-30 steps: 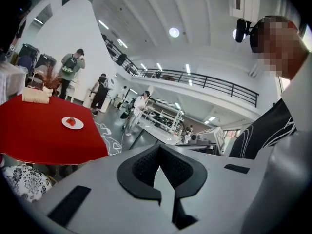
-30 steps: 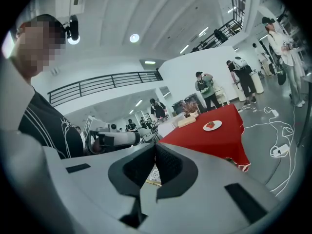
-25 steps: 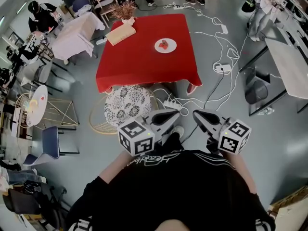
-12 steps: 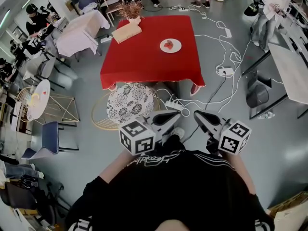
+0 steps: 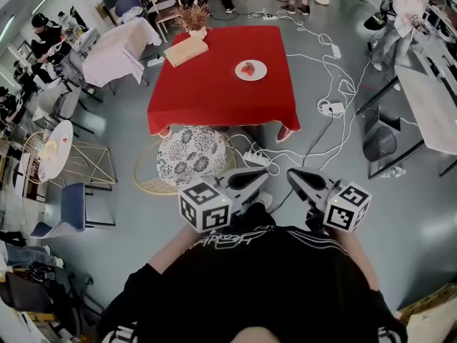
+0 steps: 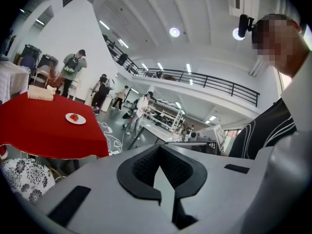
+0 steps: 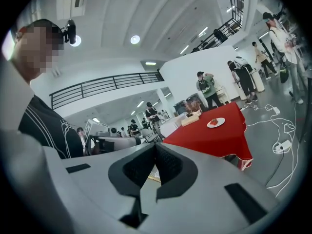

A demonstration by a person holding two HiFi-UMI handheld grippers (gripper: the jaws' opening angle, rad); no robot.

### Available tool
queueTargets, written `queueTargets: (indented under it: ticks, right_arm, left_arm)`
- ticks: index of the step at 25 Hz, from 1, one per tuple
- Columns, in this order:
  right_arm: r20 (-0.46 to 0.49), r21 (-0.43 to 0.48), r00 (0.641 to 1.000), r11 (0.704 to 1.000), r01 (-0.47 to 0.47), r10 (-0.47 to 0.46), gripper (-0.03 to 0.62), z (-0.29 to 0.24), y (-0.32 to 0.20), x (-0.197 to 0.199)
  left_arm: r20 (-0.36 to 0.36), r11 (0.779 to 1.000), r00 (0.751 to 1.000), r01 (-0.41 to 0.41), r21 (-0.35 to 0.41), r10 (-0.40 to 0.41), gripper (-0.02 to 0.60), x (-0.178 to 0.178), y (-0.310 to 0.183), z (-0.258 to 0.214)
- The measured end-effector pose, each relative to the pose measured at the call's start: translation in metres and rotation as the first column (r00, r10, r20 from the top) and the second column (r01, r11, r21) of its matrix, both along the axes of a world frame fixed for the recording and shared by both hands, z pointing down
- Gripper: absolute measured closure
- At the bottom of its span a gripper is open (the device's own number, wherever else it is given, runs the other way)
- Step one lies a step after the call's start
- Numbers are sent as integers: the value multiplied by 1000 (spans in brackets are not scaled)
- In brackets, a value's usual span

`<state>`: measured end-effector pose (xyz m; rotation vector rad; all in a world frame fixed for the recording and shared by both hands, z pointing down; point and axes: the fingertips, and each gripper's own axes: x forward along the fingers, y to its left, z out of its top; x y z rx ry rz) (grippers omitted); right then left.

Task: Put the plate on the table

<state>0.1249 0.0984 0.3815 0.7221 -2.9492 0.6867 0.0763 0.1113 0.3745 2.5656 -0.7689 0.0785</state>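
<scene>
The counter [image 5: 214, 91] stands far off on the floor. The plate [image 5: 250, 69] sits on it, toward the far right part. A flat stack [image 5: 187, 50] lies on the counter's far left corner, and a plant [image 5: 193, 16] stands just behind the stack. A stool [image 5: 191, 156] sits on the floor just before the counter's near edge. Cables [image 5: 335, 84] lie on the floor to the counter's right. The left tongs [image 5: 261, 174] and right tongs [image 5: 293, 174] are side by side, near, well apart from the counter.

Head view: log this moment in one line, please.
left gripper: shut, empty | right gripper: shut, empty | plate: on red table, apart from both grippers
</scene>
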Motion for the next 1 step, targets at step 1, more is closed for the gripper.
queueTargets:
  ticks: [1]
  right_arm:
    - [3, -3, 1000, 1000, 0, 0, 586, 0, 0, 1]
  left_arm:
    - [-1, 1000, 1000, -1, -2, 1, 575, 1, 0, 0]
